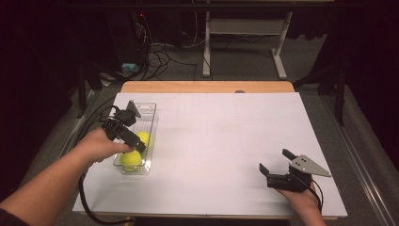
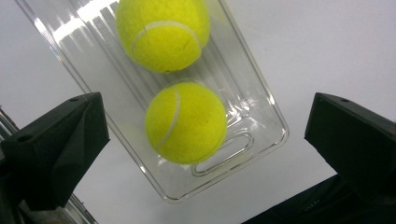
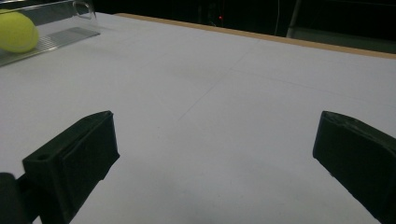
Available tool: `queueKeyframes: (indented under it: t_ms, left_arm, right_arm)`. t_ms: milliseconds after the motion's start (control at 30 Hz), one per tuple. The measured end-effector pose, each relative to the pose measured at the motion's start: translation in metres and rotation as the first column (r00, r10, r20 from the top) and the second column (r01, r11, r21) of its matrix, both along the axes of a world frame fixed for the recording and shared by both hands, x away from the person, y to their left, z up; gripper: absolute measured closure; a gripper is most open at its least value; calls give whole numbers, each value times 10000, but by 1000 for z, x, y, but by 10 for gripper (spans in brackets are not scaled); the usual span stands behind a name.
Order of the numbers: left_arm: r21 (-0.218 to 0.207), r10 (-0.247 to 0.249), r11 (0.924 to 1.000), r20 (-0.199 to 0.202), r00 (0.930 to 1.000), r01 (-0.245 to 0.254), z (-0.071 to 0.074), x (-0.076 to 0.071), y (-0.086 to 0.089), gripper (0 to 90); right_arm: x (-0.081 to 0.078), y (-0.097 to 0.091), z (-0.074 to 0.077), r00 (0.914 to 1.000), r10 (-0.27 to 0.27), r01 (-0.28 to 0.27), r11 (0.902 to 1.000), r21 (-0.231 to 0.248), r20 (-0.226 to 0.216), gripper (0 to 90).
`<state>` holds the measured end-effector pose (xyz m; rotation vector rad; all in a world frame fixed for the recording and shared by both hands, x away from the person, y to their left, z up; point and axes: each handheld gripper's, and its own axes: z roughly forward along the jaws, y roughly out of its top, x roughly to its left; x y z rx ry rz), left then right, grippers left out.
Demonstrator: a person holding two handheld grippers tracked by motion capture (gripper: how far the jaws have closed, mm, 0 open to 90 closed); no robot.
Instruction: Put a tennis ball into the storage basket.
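Two yellow tennis balls (image 1: pixel 142 138) (image 1: pixel 131 159) lie in a clear plastic tray (image 1: pixel 149 107) on the left of the white table. My left gripper (image 1: pixel 139 147) hovers over the tray's near half, held in a hand coming from the lower left. In the left gripper view its jaws stand wide open (image 2: pixel 208 112) above one ball (image 2: pixel 187 123), apart from it, with the other ball (image 2: pixel 163 32) farther along the tray (image 2: pixel 264 109). My right gripper (image 1: pixel 275 160) rests open at the table's right front with nothing between its jaws (image 3: pixel 217 126). It faces a ball (image 3: pixel 16 31) in the tray (image 3: pixel 70 35).
A white sheet (image 1: pixel 226 136) covers the table, with a wooden strip (image 1: pixel 207 86) along the far edge. Black cables (image 1: pixel 91 122) trail off the left side. Beyond the table stand a desk frame (image 1: pixel 244 33) and floor cables (image 1: pixel 160 56).
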<state>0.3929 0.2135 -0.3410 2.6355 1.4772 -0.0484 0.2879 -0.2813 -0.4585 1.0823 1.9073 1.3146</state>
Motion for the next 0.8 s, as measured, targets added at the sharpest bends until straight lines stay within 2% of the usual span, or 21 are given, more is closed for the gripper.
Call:
queueKeyframes:
  t_ms: [100,200,367,433,600,700,767,800]
  left_arm:
    - [-74,-206,9998,144,9997,207,-2,0,-10,5]
    - [-215,-637,9977,225,9977,642,-6,-1,-25,5]
    - [-323,-1452,9887,379,9887,1465,-19,-8,-58,5]
    - [-478,-1751,9831,301,9841,1764,-23,-9,-71,4]
    - [-801,-2260,9697,661,9719,2309,-32,-15,-98,4]
    - [-1242,-2360,9610,980,9668,2472,-39,-19,-110,4]
    - [-1569,-2358,9554,1038,9662,2500,-45,-21,-115,4]
    - [-1885,-2288,9503,1165,9665,2477,-48,-23,-118,4]
  right_arm:
    - [0,1,0,10000,58,-58,10000,16,14,0]
    - [0,1,0,10000,62,-62,10000,31,15,0]
    - [-1,1,0,10000,80,-80,10000,24,12,0]
    - [-1,2,0,9999,106,-106,9999,8,7,0]
    - [-1,3,1,9999,134,-134,9999,4,31,0]
    - [-2,3,1,9999,157,-157,9999,17,45,0]
    - [-2,3,0,9999,158,-158,9999,26,15,0]
    - [-2,3,0,9998,190,-190,9998,45,-7,0]
